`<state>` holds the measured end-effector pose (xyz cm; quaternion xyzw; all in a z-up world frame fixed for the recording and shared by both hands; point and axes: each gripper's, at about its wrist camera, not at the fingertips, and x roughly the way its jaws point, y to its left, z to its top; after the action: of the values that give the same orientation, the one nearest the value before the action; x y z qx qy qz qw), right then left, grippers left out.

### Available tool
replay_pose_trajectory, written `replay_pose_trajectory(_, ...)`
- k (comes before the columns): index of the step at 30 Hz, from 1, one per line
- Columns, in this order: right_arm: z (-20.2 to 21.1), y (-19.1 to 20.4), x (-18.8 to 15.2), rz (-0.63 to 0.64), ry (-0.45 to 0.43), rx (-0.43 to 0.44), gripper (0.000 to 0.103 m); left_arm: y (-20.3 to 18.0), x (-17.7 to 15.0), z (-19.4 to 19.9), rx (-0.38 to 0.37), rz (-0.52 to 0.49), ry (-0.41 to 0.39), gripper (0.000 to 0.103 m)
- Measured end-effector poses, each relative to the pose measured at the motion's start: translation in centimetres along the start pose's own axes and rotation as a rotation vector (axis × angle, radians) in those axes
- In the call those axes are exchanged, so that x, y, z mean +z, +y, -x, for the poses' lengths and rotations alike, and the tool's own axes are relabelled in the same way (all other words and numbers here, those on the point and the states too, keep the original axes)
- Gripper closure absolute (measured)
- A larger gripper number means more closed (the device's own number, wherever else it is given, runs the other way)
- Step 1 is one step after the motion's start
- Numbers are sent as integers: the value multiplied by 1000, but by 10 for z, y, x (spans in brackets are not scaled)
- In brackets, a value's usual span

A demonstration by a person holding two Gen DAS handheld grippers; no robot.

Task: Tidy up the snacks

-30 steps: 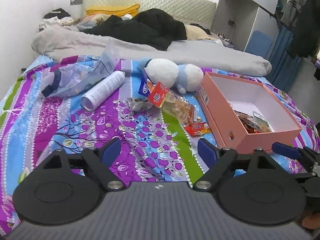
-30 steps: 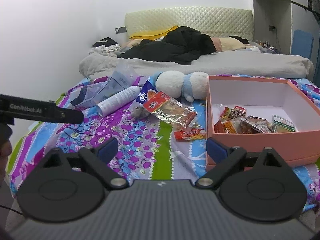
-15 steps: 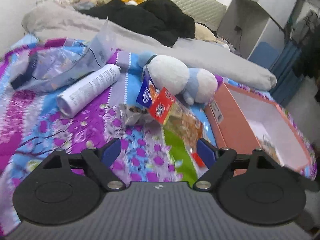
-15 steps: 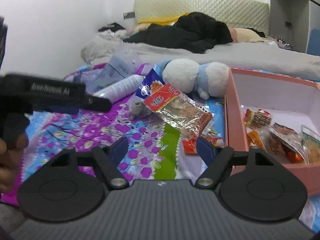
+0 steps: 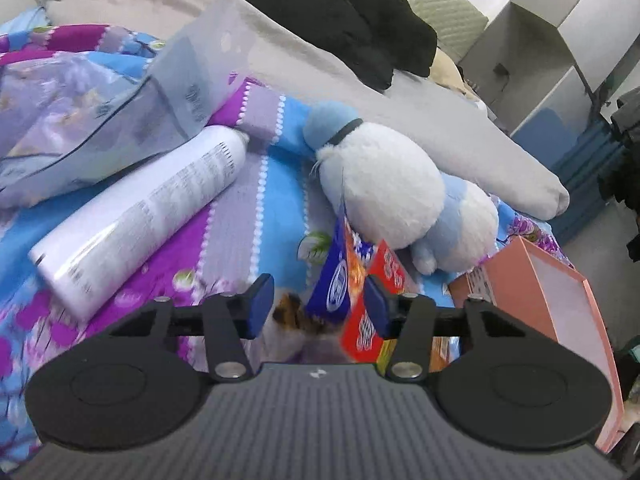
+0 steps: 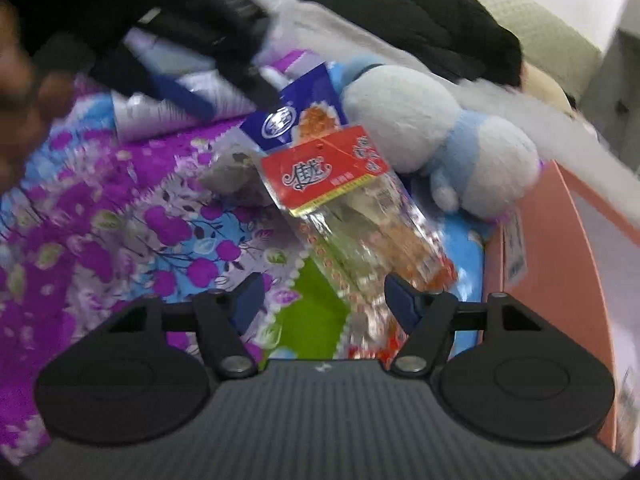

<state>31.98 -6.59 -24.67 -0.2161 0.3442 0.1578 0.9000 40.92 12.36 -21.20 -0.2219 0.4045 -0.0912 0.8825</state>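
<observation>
My left gripper [image 5: 318, 306] is open, low over the bedspread, with the blue snack packet [image 5: 335, 284] standing between its fingertips and a small clear snack bag [image 5: 288, 320] under it. The red-topped clear snack packet [image 5: 366, 320] lies by its right finger. My right gripper [image 6: 322, 300] is open, its fingers astride the lower end of that red-topped packet [image 6: 352, 208]. The blue packet [image 6: 298, 116] lies behind it. The pink box [image 5: 556, 300] is at the right in both views [image 6: 560, 264]. The left gripper shows blurred at the upper left of the right wrist view [image 6: 180, 92].
A white-and-blue plush toy [image 5: 400, 196] lies just behind the snacks. A white spray can [image 5: 144, 220] and a clear plastic bag [image 5: 100, 112] lie to the left. A grey duvet [image 5: 360, 92] and black clothing [image 5: 352, 12] fill the back of the bed.
Both grippers have moved forward and down to the snack pile. The left now straddles the blue packet, the right the red-topped packet. Both stay open.
</observation>
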Motion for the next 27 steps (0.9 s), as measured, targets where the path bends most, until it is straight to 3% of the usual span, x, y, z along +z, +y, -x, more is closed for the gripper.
replay_pose_trajectory(7, -33, 19, 8, 157, 38, -56, 40, 0, 12, -38, -12, -20, 59, 51)
replay_pose_trajectory(9, -40, 23, 5, 210, 27, -95, 41, -2, 12, -45, -26, -39, 60, 61)
replay_pose_trajectory(10, -41, 24, 4, 225, 14, -110, 44, -4, 12, -49, -29, -50, 66, 72)
replay_pose_trajectory(13, -44, 29, 2, 272, -17, -127, 63, -8, 12, -50, -57, -72, 58, 88)
replay_pose_trajectory(14, -44, 32, 2, 286, -21, -131, 79, -10, 11, -49, -61, -80, 50, 95)
replay_pose_trajectory(15, -43, 33, 2, 294, -21, -135, 81, -12, 11, -45, -66, -84, 37, 96)
replay_pose_trajectory(16, -42, 33, 2, 293, -22, -135, 95, -13, 11, -40, -73, -81, 16, 98)
replay_pose_trajectory(27, 8, 28, 4, 262, -72, -128, 100, -17, -2, 29, -64, -33, -93, 102)
